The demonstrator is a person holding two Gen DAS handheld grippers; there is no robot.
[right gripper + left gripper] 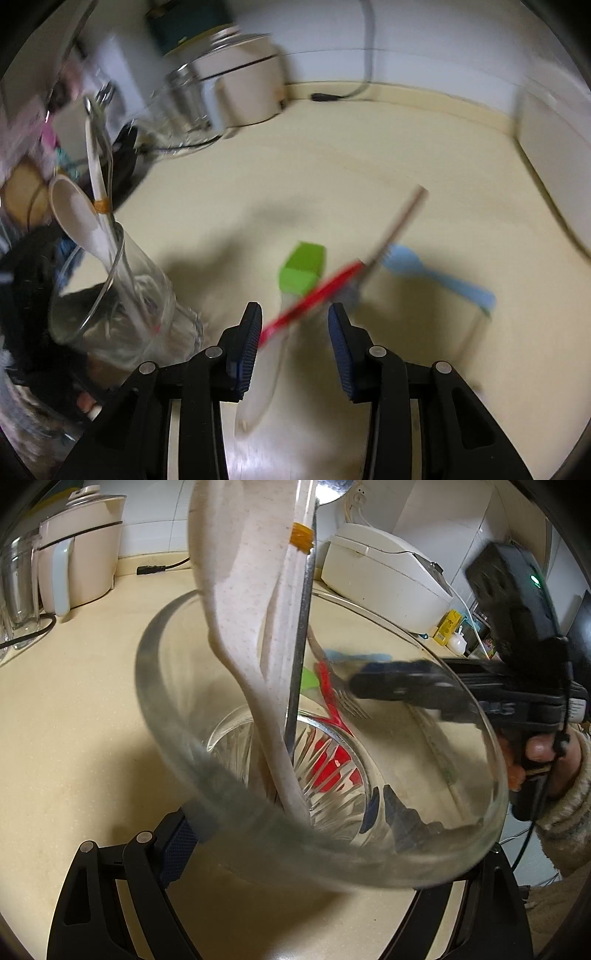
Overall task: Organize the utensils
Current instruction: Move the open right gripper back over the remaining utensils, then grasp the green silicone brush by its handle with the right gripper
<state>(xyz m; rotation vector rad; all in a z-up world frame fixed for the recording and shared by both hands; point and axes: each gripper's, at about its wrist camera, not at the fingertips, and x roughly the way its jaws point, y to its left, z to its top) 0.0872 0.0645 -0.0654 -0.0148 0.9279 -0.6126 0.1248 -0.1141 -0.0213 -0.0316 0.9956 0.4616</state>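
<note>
Your left gripper (295, 834) grips the glass (317, 746) (spoons (236, 590) inside); right gripper (293, 332) stands open over the red utensil (314, 295), brush (301, 271) and blue spoon (436, 273) remaining

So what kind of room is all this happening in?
Most likely a home kitchen. A white rice cooker sits on a cream countertop against tiled walls, and a glass jar holds spoons, with other utensils such as a green brush lying loose.

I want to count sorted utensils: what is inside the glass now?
In the glass: a white spoon, a metal spoon, white sticks. Their lower ends blur behind the ribbed base.
</note>
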